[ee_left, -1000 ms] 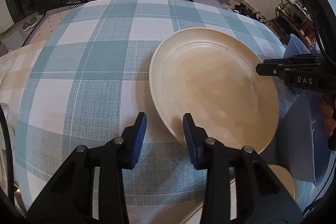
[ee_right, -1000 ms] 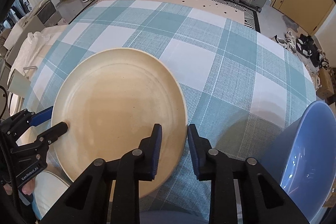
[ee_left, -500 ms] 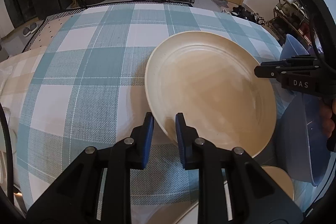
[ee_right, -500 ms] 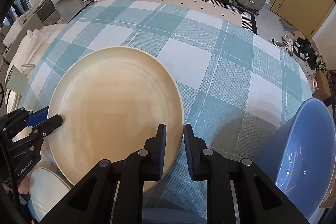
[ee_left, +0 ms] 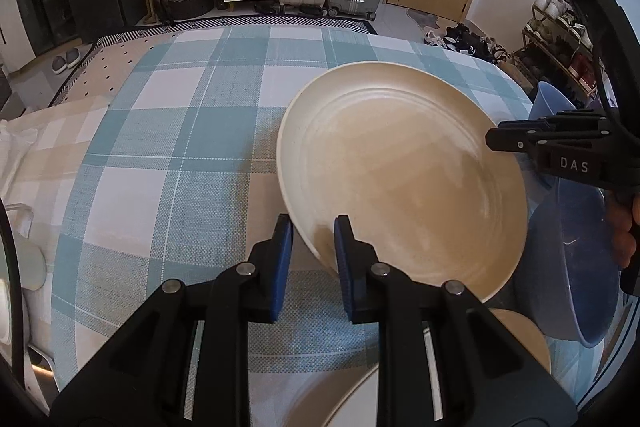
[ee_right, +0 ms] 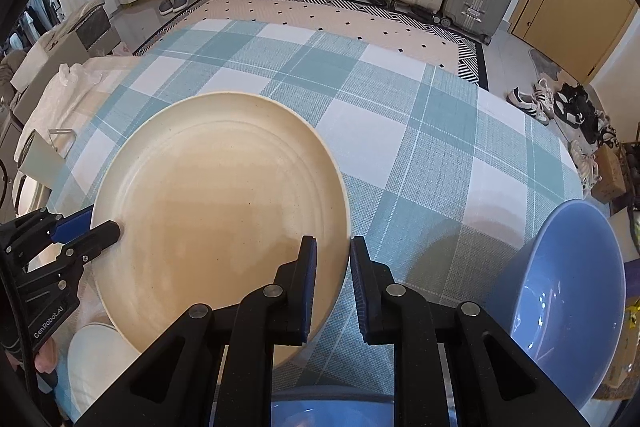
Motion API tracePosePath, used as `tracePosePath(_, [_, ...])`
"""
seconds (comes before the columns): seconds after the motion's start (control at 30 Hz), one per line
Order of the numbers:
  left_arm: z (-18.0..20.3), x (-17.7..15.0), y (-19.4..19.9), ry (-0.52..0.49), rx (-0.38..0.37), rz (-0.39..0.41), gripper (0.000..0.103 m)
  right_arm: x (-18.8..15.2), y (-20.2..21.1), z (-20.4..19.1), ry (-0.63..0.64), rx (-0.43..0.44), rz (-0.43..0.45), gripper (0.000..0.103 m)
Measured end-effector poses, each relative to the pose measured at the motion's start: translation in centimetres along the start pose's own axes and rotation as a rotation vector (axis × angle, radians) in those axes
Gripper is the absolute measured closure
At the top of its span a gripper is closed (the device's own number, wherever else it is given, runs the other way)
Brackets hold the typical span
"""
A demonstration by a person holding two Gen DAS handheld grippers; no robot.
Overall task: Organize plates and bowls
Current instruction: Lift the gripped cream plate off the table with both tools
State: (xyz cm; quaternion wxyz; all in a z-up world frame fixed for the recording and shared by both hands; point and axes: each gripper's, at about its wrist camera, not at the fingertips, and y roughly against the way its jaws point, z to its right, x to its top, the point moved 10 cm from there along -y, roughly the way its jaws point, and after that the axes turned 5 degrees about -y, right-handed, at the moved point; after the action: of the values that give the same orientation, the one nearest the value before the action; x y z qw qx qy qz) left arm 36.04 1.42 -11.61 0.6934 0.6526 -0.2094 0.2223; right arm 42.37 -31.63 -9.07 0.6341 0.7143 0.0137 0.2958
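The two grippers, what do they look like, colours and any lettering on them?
Both are black plastic frames with silver pivot bolts and blue pads on the inner faces of the fingers. The left gripper carries white lettering, "GenRobot.AI", on its side, readable in the right wrist view. The right gripper shows a dark plate marked "DAS" in the left wrist view, with a black cable curving above it.

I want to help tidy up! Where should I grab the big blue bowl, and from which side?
Grab the blue bowl by its thin rim. It leans on its side with the open mouth showing, so one finger probably slips inside and one outside. Come from above, at the top edge, since the cream plate and both grippers crowd its other side.
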Motion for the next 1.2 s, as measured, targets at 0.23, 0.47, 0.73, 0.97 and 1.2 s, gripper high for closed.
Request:
tracePosePath(0.23, [-0.5, -0.2, 2.5, 0.007, 0.006, 0.03, 0.085, 0.0, 1.8, -1.1, 0.006, 0.009, 0.026, 0.086])
tracePosePath(0.47, [-1.1, -0.6, 5.3, 0.012, 0.022, 0.063, 0.085, -0.3, 3.6, -2.6, 0.023, 0.008, 0.048, 0.086])
tracePosePath(0.73, [-1.3, -1.5, 8.3, 0.013, 0.036, 0.095, 0.085, -1.1, 5.9, -4.1, 0.039, 0.009, 0.079, 0.085])
tracePosePath(0.97, [-1.1, -2.5, 10.7, 0.011, 0.043, 0.12, 0.085, -2.2, 7.7, -5.0, 0.042, 0.012, 0.108, 0.085])
tracePosePath(1.2, [-0.9, -3.7, 13.2, 0.01, 0.051, 0.144, 0.085, -3.3, 9.5, -6.1, 0.051, 0.014, 0.132, 0.085])
